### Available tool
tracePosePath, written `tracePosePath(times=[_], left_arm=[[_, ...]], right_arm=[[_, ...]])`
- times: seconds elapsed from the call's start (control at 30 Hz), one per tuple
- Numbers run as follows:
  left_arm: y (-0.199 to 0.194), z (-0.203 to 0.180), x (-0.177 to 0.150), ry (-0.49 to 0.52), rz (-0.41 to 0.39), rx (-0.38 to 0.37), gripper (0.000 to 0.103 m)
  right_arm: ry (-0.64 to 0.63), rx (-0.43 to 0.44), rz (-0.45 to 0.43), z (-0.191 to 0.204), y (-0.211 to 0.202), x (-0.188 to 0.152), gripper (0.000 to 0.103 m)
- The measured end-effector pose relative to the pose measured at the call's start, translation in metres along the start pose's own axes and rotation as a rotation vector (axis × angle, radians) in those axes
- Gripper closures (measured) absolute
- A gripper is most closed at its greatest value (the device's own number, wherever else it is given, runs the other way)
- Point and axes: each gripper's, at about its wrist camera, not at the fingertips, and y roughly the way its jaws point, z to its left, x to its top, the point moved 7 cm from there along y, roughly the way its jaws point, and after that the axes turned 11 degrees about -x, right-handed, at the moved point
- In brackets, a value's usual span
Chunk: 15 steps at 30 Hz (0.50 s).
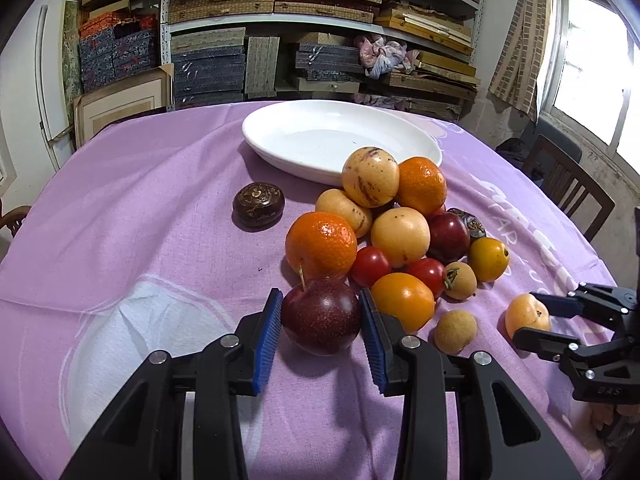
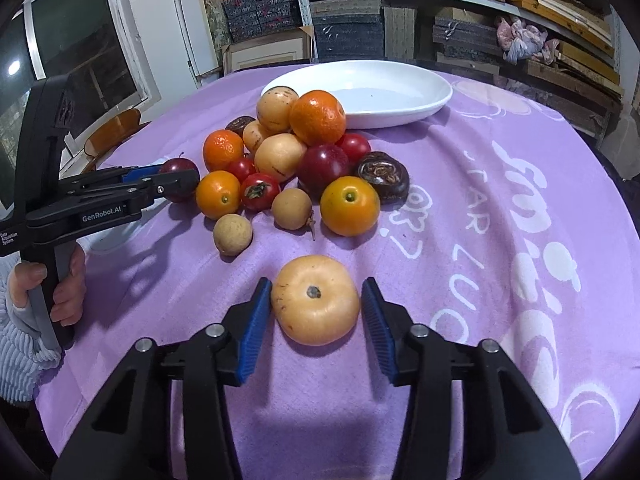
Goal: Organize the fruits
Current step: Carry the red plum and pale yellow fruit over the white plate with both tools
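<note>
A pile of fruits [image 1: 396, 232] lies on the purple tablecloth [image 1: 160, 208] in front of a white oval plate [image 1: 280, 136], which holds nothing. My left gripper [image 1: 320, 320] has its blue pads against both sides of a dark red plum [image 1: 320, 316] on the cloth. My right gripper [image 2: 316, 312] straddles a pale orange round fruit [image 2: 316, 304]; its left pad touches the fruit and a small gap shows at the right pad. That fruit also shows in the left wrist view [image 1: 524, 316].
A dark brown fruit [image 1: 258, 204] lies alone left of the pile. Two small tan fruits [image 2: 232, 234] lie near the front of the pile. Shelves of boxes [image 1: 280, 40] stand behind the table. A wooden chair [image 1: 568, 188] stands at the right.
</note>
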Motion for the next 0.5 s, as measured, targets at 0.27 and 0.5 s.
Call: tracePosePath(times=[0.27,0.5], left_arm=[[-0.008,0.001,0.008,-0.029,-0.033,-0.031,0.064],[-0.008,0.004,0.062,-0.014,-0.058,-0.002,0.064]], right_arm=[[0.024,0.036,0.000,-0.002,0.000,0.000,0.060],[0.081,0.039,-0.087,-0.035,-0.028,0.061,0.060]])
